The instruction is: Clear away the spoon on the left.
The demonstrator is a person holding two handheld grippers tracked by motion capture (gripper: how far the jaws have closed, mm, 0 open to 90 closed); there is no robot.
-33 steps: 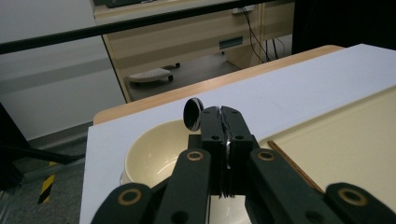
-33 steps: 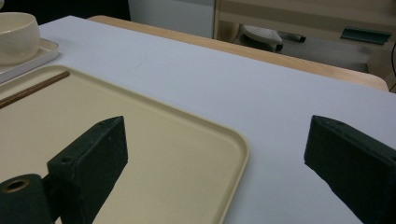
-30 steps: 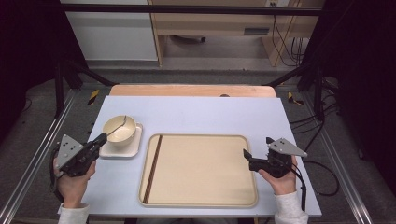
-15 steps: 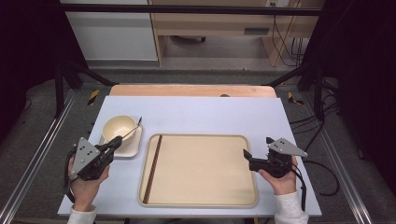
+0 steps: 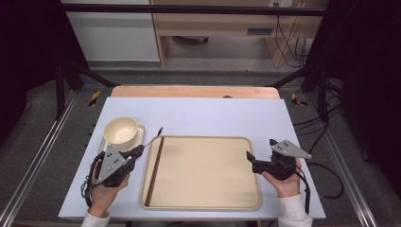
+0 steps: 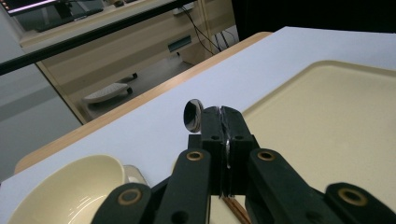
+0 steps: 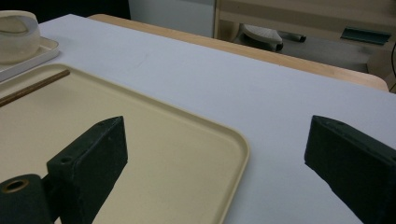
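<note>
at the left of the pale blue bench (image 5: 213,113) a cream round bowl (image 5: 120,129) sits on a small cream square dish (image 5: 138,137). just in front of it the left gripper (image 5: 140,149), held in the person's left hand (image 5: 105,189), has its jaws clenched on the thin handle of a slim metal spoon (image 5: 152,138). the spoon slants up and away from the jaws, its small round head (image 6: 192,114) above the bench just beyond the tray's left far corner. the large cream rectangular tray (image 5: 246,201) lies in the middle of the bench, with a pair of dark brown wooden chopsticks (image 5: 154,171) lying lengthwise along its left edge. at the tray's right edge the right gripper (image 5: 249,158) rests in the right hand (image 5: 283,182), its jaws released and wide apart, with nothing between them.
</note>
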